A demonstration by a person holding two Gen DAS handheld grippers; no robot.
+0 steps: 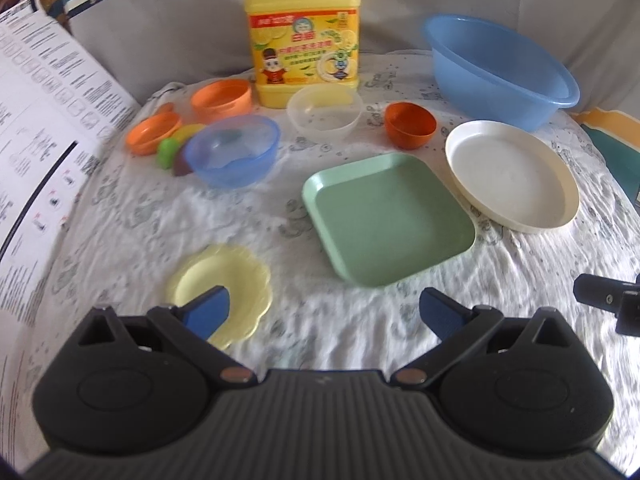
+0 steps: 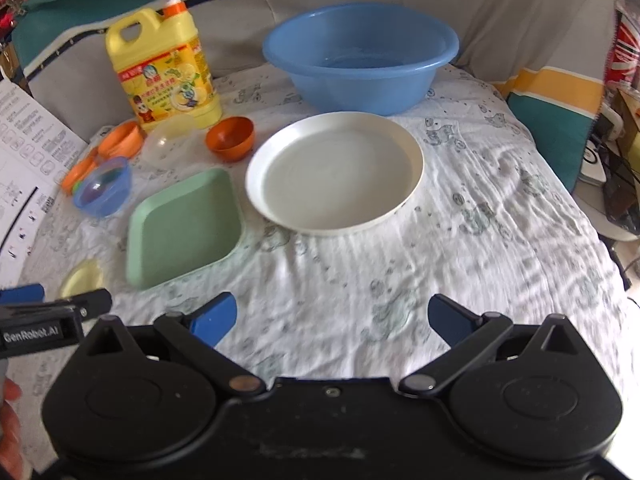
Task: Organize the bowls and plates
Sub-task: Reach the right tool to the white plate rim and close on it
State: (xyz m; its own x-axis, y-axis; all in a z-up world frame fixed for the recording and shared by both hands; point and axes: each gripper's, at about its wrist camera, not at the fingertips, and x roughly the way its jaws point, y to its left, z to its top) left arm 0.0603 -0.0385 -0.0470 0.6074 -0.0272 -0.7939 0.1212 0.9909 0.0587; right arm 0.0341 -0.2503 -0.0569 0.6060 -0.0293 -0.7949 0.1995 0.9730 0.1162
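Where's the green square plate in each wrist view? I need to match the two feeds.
Left wrist: green square plate sits centre-right, left of the white round plate.
Right wrist: it sits left of centre, again left of the white plate.
Shared landmark: yellow detergent jug, at the back.

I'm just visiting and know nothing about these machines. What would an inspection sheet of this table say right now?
Surface: wrinkled white printed cloth.
Job's things: white round plate, green square plate, small yellow plate, blue bowl, clear bowl, dark orange bowl, orange dishes, all separate.
Clutter: detergent jug, blue basin, small toys.
Grippers: left tongs open, empty; right tongs open, empty.
Cables: some at far right.
Surroundings: printed sheet, striped fabric.
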